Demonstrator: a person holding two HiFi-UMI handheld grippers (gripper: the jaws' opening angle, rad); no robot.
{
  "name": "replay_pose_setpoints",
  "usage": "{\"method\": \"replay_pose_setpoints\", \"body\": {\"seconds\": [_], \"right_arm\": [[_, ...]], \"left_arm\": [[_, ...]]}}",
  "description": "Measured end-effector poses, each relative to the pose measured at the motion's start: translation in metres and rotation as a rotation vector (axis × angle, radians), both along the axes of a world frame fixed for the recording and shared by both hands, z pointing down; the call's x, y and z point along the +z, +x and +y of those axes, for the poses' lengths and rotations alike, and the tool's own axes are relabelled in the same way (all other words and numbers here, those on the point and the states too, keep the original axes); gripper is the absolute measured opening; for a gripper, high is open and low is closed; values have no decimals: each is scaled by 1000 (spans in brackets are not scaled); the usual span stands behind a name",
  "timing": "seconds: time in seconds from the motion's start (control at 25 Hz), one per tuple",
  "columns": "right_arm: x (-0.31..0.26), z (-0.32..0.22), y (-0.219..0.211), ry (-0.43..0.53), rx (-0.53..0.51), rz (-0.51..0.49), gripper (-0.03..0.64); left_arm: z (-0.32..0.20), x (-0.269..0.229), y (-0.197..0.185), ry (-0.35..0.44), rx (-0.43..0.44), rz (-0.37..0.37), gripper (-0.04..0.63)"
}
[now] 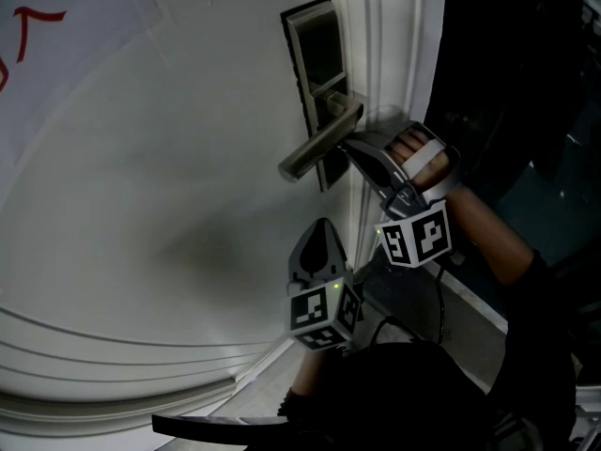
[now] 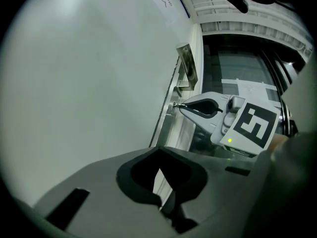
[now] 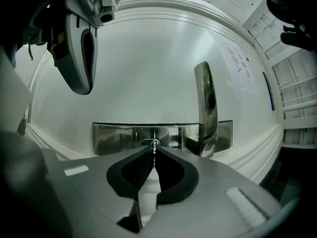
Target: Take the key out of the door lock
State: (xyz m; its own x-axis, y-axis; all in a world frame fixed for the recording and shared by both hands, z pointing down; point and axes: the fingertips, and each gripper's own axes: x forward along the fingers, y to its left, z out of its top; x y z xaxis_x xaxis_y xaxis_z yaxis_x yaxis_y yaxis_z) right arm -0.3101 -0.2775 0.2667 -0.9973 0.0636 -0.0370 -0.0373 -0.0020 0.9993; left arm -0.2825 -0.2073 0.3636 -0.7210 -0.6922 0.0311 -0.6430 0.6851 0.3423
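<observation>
A steel lock plate (image 1: 317, 54) with a lever handle (image 1: 319, 144) is fixed near the edge of the white door (image 1: 169, 158). My right gripper (image 1: 344, 145) reaches in under the handle. In the right gripper view it (image 3: 154, 148) is shut on the thin metal key (image 3: 154, 143), which sits in the keyhole of the plate (image 3: 114, 135). The left gripper view shows the same tips at the key (image 2: 175, 104). My left gripper (image 1: 322, 222) hangs below the handle, shut and holding nothing, its tips (image 2: 159, 150) apart from the door.
The lever handle (image 3: 207, 110) stands just right of the right gripper's jaws. A moulded white door frame (image 1: 394, 54) runs beside the lock, with a dark opening (image 1: 507, 83) past it. The person's hand (image 1: 418, 153) holds the right gripper.
</observation>
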Motion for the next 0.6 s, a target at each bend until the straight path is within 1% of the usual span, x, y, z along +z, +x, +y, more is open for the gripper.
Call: {"method": "replay_pose_setpoints", "body": {"seconds": [0.2, 0.36, 0.6], "right_arm": [[0, 0, 0, 28, 0, -1, 11], [0, 0, 0, 32, 1, 2, 11], [0, 0, 0, 44, 7, -2, 11]], "left_arm": [[0, 0, 1, 1, 1, 4, -1], [-1, 0, 2, 1, 8, 15, 0], [1, -1, 1, -4, 6, 5, -2]]}}
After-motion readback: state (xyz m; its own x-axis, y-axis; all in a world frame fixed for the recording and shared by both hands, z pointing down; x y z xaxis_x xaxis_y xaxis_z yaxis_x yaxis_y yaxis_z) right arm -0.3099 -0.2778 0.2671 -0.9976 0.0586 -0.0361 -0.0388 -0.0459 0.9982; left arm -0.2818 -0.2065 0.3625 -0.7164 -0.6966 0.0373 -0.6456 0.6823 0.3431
